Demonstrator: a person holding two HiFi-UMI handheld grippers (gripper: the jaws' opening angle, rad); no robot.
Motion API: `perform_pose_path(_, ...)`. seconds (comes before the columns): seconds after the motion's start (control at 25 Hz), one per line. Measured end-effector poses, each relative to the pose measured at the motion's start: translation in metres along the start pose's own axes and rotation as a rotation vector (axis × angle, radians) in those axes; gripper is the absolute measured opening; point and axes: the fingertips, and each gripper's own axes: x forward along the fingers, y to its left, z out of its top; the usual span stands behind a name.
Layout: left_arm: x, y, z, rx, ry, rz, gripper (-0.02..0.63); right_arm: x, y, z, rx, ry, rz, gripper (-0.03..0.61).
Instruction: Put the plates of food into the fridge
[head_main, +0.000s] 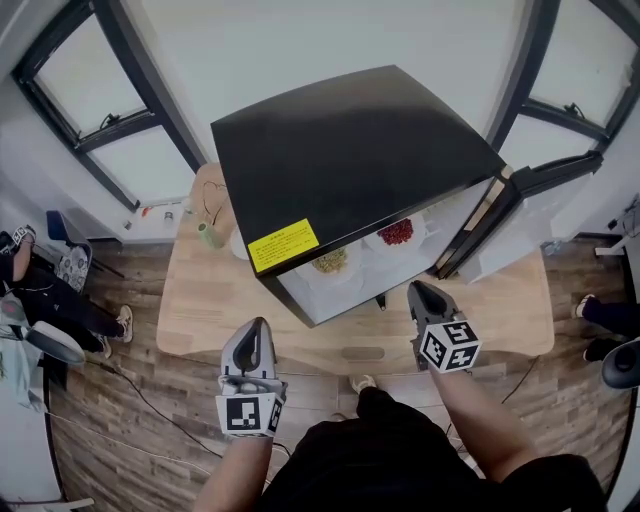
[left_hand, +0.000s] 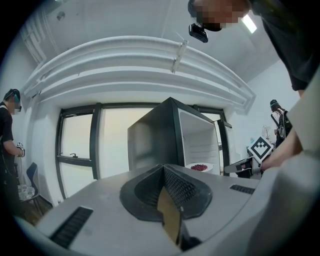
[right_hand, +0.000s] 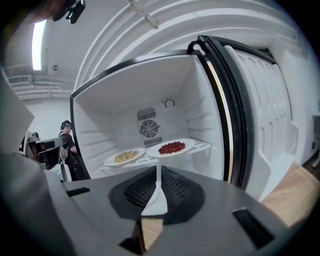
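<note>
A black fridge (head_main: 350, 150) stands on the wooden tabletop (head_main: 200, 310) with its door (head_main: 520, 225) swung wide to the right, showing the white inside. Both plates are already in there, side by side on the same white shelf (right_hand: 202, 146): the plate of red food (right_hand: 190, 143) on the right, nearer the hinge side, and the plate of yellowish food (right_hand: 109, 161) on the left, with their rims very close or touching (which of the two is hard to tell).

The right hand-held gripper (head_main: 415, 287) is held just in front of the open compartment, pointing in towards the plates but clear of them; its jaws are together with nothing between them. The left hand-held gripper (head_main: 258, 322) is held over the near edge of the tabletop, off the fridge's front left corner and well apart from the plates; its jaws are also closed and empty.

A small green pot (head_main: 207, 236) sits on the tabletop to the left of the fridge
</note>
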Motion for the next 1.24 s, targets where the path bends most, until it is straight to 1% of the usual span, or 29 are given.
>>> perform_pose_path(0.12,-0.002,-0.007,-0.002,-0.002,0.003,-0.016,0.005,-0.013,0.000,0.012,-0.044,-0.031,-0.010,0.035)
perform_pose_path(0.28,-0.005,-0.012,-0.006,-0.005,0.012,-0.028,0.005,-0.021,0.005,0.018,-0.069,-0.041,0.004,0.021)
perform_pose_path(0.64,-0.005,-0.016,-0.002,-0.001,0.003,-0.034,0.004,-0.027,0.004,0.021,-0.064,-0.055,0.003,0.021)
perform_pose_path(1.04,-0.001,-0.020,0.004,0.007,-0.006,-0.037,0.005,-0.026,0.005,0.030,-0.080,-0.071,0.014,0.021)
perform_pose_path(1.24,0.001,-0.022,0.007,-0.003,-0.010,-0.041,0.005,-0.026,0.004,0.032,-0.085,-0.072,0.017,0.021)
